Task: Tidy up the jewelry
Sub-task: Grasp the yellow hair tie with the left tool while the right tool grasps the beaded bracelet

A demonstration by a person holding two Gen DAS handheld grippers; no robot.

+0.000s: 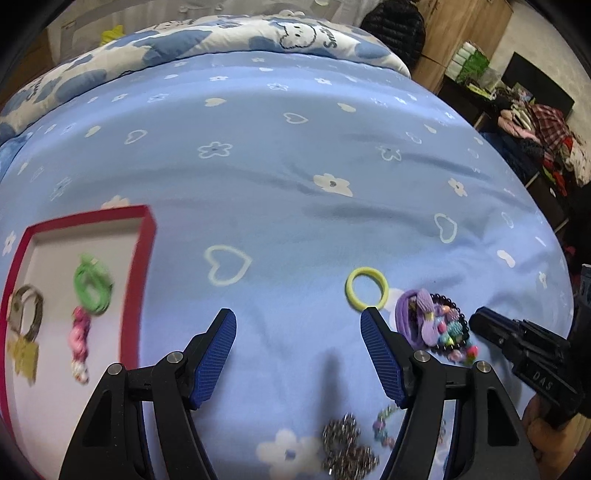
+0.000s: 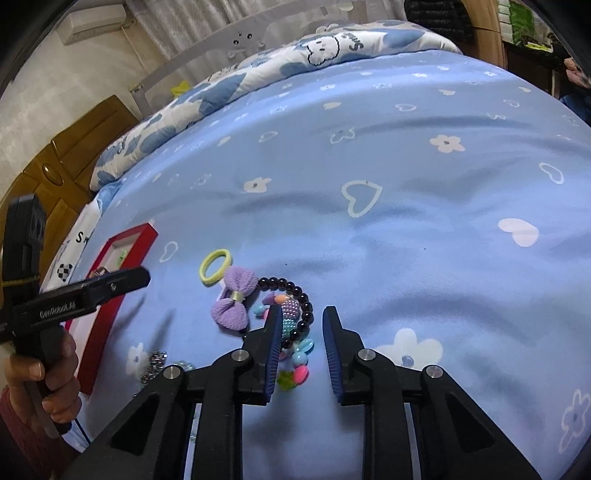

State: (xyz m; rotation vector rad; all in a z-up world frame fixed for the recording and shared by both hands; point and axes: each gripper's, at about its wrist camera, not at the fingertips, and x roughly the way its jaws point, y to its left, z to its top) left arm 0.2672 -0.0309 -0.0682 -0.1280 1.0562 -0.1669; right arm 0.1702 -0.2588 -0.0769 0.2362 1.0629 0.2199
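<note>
A red box (image 1: 138,266) with a white floor lies at the left; it holds a green hair tie (image 1: 92,286), a pink charm (image 1: 79,341) and a grey band (image 1: 27,310). My left gripper (image 1: 297,319) is open and empty above the blue sheet. A yellow hair tie (image 1: 366,288), a purple bow (image 2: 233,298), a black bead bracelet (image 2: 301,301) and colourful beads (image 2: 295,363) lie in a pile. My right gripper (image 2: 300,315) is open, its jaws over the bracelet and beads. A sparkly silver piece (image 1: 345,448) lies near the left gripper's base.
The bed's blue sheet (image 2: 406,177) with hearts and flowers spreads all around. A folded cloud-print quilt (image 1: 229,35) lies at the far end. A wooden cabinet (image 2: 62,158) stands left of the bed; piled clothes (image 1: 543,140) sit on the right.
</note>
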